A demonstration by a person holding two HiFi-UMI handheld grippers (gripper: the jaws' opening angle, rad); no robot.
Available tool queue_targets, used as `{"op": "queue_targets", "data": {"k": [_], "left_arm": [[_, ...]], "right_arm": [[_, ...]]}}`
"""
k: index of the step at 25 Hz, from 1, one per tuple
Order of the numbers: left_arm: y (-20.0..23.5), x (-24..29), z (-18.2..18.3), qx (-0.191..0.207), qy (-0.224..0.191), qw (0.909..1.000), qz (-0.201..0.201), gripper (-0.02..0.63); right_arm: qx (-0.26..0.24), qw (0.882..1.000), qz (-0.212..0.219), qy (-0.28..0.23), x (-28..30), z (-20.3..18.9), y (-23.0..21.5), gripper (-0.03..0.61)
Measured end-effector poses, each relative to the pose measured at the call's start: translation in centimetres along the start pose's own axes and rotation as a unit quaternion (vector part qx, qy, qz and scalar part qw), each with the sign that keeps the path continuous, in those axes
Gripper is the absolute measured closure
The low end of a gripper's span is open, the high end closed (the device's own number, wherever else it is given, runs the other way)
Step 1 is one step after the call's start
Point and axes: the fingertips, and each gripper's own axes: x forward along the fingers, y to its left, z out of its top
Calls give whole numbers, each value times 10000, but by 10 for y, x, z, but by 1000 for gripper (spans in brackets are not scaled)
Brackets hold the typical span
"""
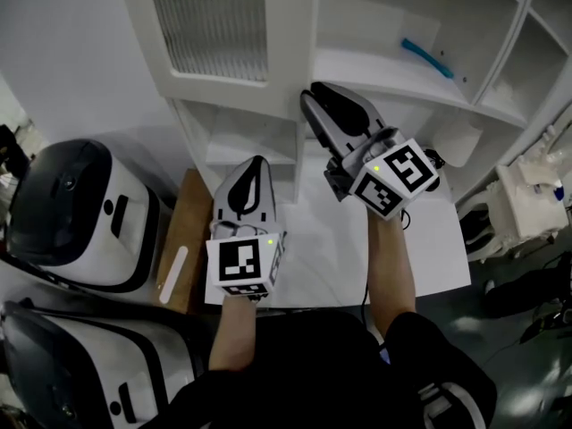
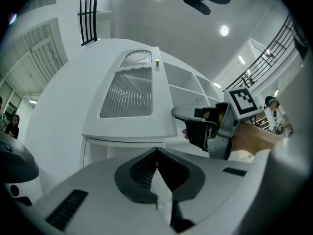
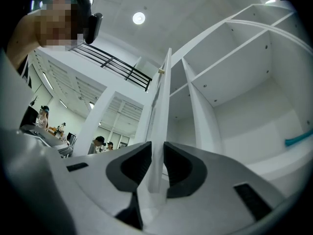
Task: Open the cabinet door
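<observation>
Our right tongs [image 3: 157, 151] were clenched on the free edge of the cabinet door [image 1: 210, 25], and the thin white panel stood upright between their pads. The door, with its ribbed glass pane, stood swung out from the white cabinet [image 1: 505, 56]. The cabinet's open shelves showed to the right of the door, and a teal thing [image 1: 427, 58] lay on one shelf [image 1: 375, 68]. Our left tongs [image 1: 257, 161] were closed on nothing. We held them lower and to the left of the right tongs, over the near part of the white desk [image 1: 438, 239], apart from the door.
</observation>
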Motion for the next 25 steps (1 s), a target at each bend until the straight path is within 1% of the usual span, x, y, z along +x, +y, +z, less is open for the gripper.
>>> {"op": "queue_targets", "data": {"k": [4, 13, 19, 23, 25], "left_arm": [[-5, -5, 5, -61, -5, 9999, -105, 600], [5, -17, 5, -162, 49, 9994, -288, 600], [12, -24, 4, -325, 174, 9982, -464, 600], [17, -33, 6, -357, 161, 9976, -562, 600], [20, -38, 4, -381, 180, 9974, -591, 600]], "right_arm": [[-2, 10000, -43, 28, -3, 2, 7, 491], [51, 9999, -122, 24, -7, 6, 28, 499], [124, 9993, -342, 36, -9, 9, 35, 499], [-40, 9986, -520, 88, -10, 10, 45, 499], [-36, 9983, -569, 74, -10, 11, 49, 499]]}}
